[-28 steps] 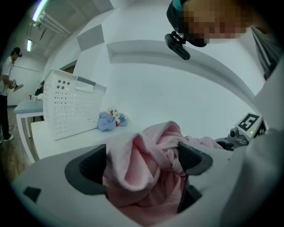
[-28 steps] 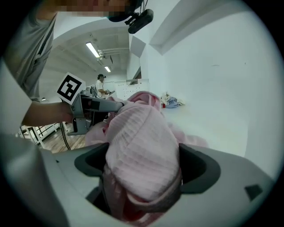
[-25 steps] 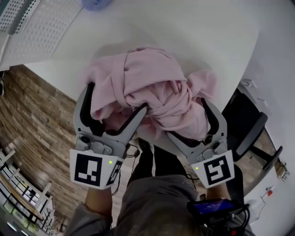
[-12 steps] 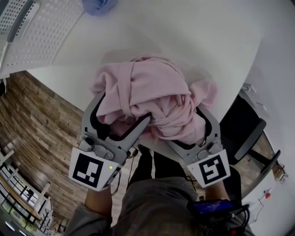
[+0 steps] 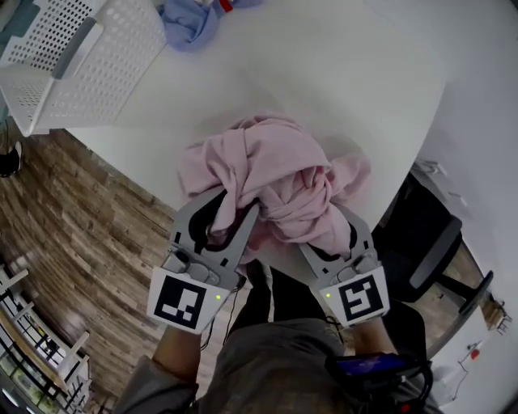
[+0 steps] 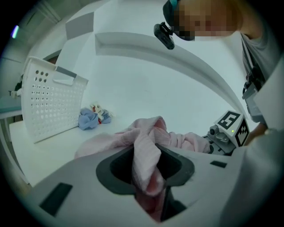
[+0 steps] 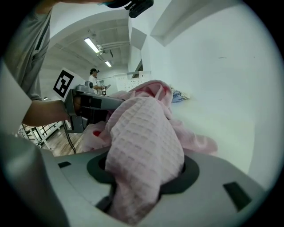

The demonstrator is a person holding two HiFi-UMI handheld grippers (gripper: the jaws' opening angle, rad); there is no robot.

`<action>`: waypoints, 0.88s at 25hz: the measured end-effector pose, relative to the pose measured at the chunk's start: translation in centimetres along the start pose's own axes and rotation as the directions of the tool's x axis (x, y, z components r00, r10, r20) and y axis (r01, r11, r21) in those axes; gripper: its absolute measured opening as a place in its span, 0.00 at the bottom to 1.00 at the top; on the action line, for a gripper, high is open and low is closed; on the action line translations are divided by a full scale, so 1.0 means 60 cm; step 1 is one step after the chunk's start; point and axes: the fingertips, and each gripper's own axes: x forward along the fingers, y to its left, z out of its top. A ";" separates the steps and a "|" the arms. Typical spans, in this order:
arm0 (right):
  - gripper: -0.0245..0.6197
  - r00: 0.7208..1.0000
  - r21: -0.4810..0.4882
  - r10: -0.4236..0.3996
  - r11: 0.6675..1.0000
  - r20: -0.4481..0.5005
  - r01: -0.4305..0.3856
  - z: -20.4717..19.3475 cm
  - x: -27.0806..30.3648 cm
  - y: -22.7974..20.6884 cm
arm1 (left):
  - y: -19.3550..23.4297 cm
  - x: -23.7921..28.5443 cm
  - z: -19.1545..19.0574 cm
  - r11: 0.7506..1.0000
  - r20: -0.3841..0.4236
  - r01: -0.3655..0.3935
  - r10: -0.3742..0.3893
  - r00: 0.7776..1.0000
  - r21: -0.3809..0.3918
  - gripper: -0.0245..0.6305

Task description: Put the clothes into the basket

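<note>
The pink garment (image 5: 271, 182) lies bunched at the near edge of the table (image 5: 356, 73), part of it spilling over that edge toward the person. It is bulky and loose, which is probably why it gets two grips, one at each side. The left gripper (image 5: 235, 206) has just been closing its jaws, and they now pinch a fold of the cloth at the heap's near left. The right gripper (image 5: 324, 220) has also just been closing, and a thick wad of the waffle-textured fabric fills its jaws at the near right. The basket (image 5: 97, 57) stands at the table's far left corner, well apart from the heap, with a blue cloth (image 5: 190, 20) just beside it. The lift has not yet begun, by the look of it. Both grippers sit side by side, pointing away from the person and slanting down onto the cloth, their marker cubes toward the person's body.
</note>
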 end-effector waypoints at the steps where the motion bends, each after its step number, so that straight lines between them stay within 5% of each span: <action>1: 0.41 1.000 0.007 -0.017 1.000 0.012 0.017 0.004 -0.003 0.000 | -0.003 -0.002 0.004 1.000 0.000 -0.013 0.013 1.000 0.022 0.25; 10: 0.36 0.985 0.013 -0.053 0.999 0.164 0.052 0.087 -0.053 0.006 | -0.027 -0.052 0.096 0.995 0.083 -0.094 0.090 0.992 0.044 0.23; 22: 0.36 0.948 -0.065 -0.014 0.997 0.319 0.036 0.264 -0.151 0.021 | -0.060 -0.151 0.284 0.968 0.226 -0.231 0.205 0.952 0.097 0.23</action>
